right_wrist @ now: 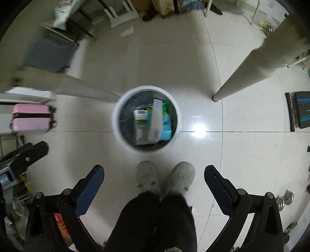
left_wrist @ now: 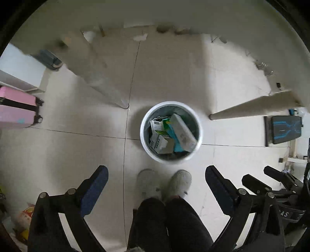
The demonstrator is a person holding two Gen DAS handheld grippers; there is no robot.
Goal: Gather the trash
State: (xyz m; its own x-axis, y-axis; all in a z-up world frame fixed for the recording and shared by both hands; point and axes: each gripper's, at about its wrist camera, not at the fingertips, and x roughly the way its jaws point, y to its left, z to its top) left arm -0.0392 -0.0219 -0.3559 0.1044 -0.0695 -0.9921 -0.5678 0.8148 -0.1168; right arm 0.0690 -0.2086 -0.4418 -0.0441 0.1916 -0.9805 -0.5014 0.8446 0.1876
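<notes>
One white bin (left_wrist: pixel 171 132), center frame, holds several cartons (left_wrist: pixel 182 132), labels unreadable, as left gripper (left_wrist: pixel 156 186) and right gripper (right_wrist: pixel 154 183) gape empty.

Print on the cartons (left_wrist: pixel 172 133) in the bin (left_wrist: pixel 144 139) is too blurred to read. At nine o'clock the pink suitcase (left_wrist: pixel 17 110) is cut off by the edge. Clutter (right_wrist: pixel 180 6) at twelve o'clock is too small to identify.

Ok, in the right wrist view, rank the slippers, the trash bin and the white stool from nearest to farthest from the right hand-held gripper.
1. Slippers: between the open fingers of the right hand-held gripper, on the floor right below it.
2. Trash bin: just ahead of the slippers, centre of the floor, holding boxes.
3. White stool: far across the room, at the top of the view.
</notes>
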